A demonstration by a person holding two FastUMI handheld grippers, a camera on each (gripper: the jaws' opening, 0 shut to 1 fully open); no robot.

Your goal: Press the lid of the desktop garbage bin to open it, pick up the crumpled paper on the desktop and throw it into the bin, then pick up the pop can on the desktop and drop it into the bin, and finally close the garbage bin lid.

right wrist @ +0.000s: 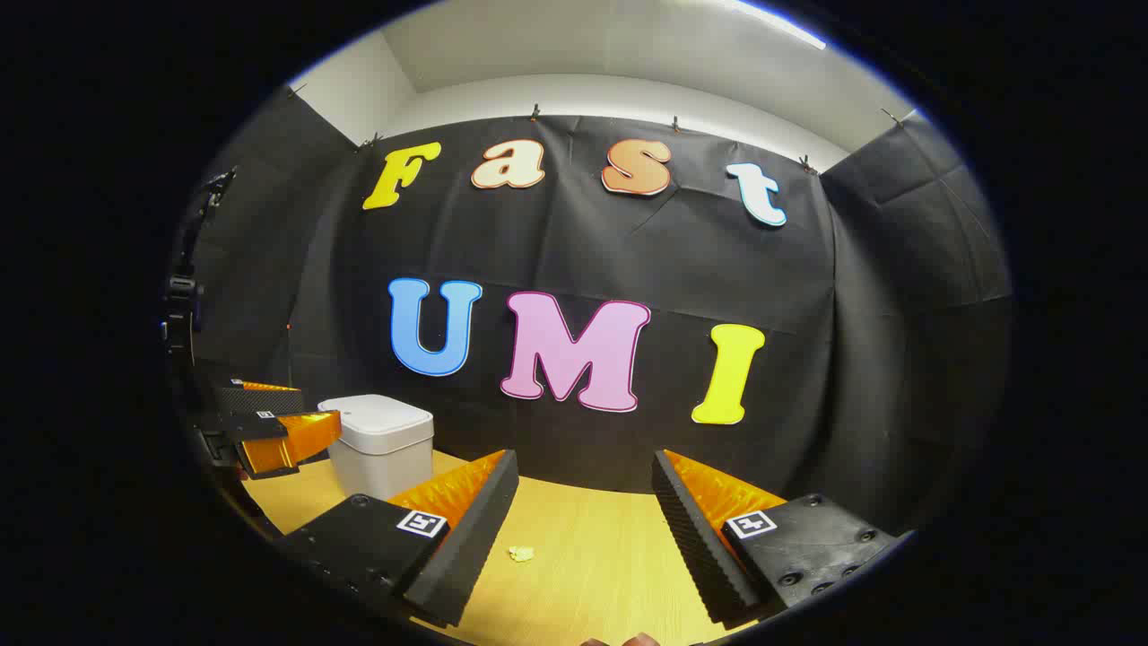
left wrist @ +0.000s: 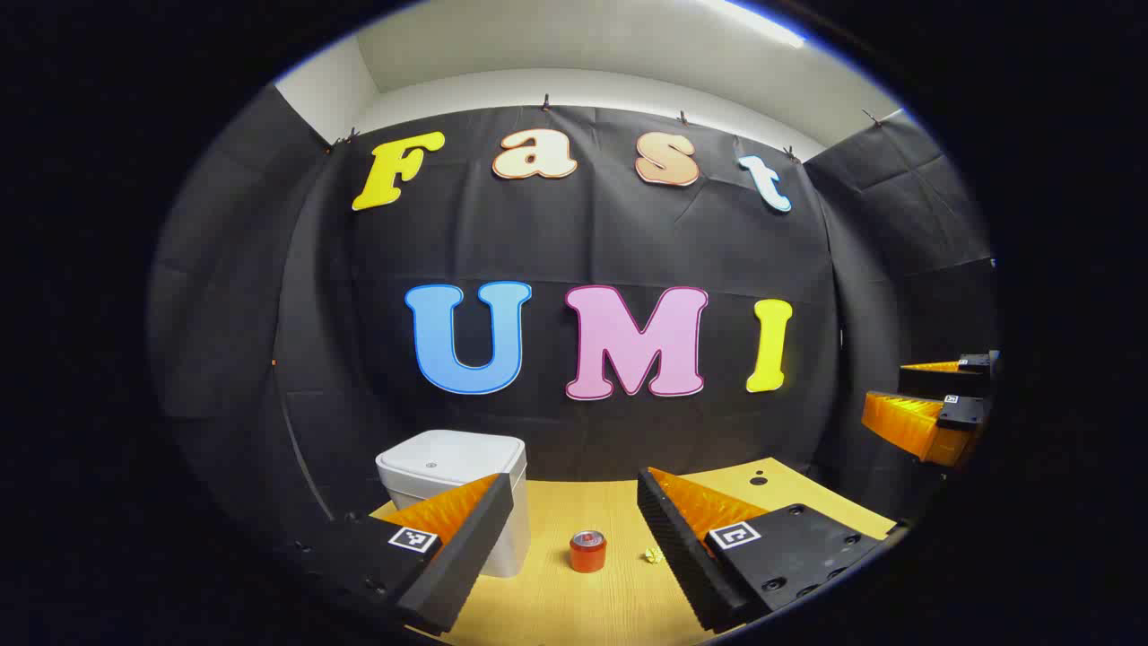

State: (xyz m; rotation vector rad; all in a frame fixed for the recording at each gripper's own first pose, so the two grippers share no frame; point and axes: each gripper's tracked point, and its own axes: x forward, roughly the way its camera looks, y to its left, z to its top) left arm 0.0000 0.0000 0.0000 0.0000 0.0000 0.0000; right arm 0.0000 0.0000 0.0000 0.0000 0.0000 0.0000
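Observation:
A white desktop bin (left wrist: 466, 489) with its lid down stands on the wooden table, at the back left in the left gripper view. A short red pop can (left wrist: 587, 551) stands upright in front of it, and a small yellowish crumpled paper (left wrist: 653, 555) lies to the can's right. My left gripper (left wrist: 574, 547) hangs open above the table, with the can seen between its fingers farther off. In the right gripper view my right gripper (right wrist: 583, 529) is open too, and the crumpled paper (right wrist: 521, 554) lies ahead near its left finger. The bin (right wrist: 381, 444) stands back left.
The wooden table (left wrist: 610, 511) runs back to the black cloth wall. The right gripper (left wrist: 933, 404) shows at the right edge of the left gripper view. The left gripper (right wrist: 269, 426) shows at the left edge of the right gripper view, close to the bin.

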